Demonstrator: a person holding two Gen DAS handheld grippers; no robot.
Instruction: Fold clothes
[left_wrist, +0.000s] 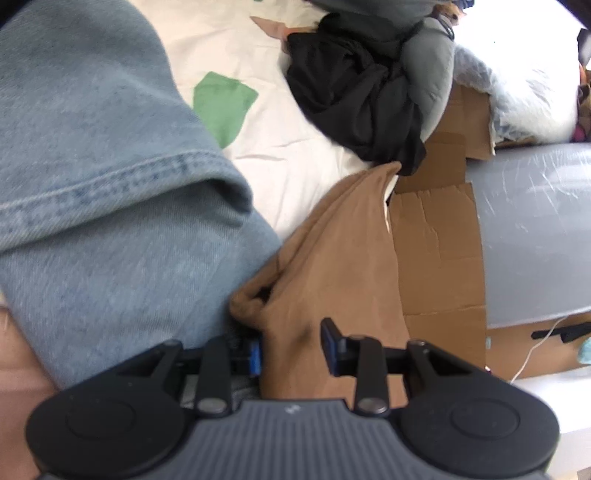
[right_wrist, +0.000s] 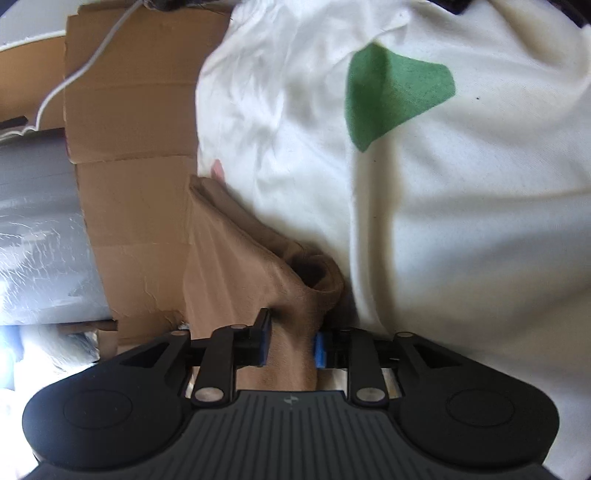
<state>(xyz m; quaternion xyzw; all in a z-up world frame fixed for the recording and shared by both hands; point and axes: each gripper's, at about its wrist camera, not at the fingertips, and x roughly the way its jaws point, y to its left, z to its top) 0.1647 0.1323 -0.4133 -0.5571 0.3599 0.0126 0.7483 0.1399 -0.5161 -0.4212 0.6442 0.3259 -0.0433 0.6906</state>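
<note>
pinching the brown garment (left_wrist: 332, 258) between both closed grippers, left gripper (left_wrist: 291, 347) and right gripper (right_wrist: 291, 341).

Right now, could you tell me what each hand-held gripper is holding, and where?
Both grip the brown garment: left hand-held gripper and right hand-held gripper each pinch a bunched edge.

The left gripper (left_wrist: 291, 347) and the right gripper (right_wrist: 291, 341) each clamp a bunched fold of brown garment (left_wrist: 332, 251) between blue-padded fingers, pointing toward twelve o'clock.

Bright daylight, motion blur, fisheye warping
</note>
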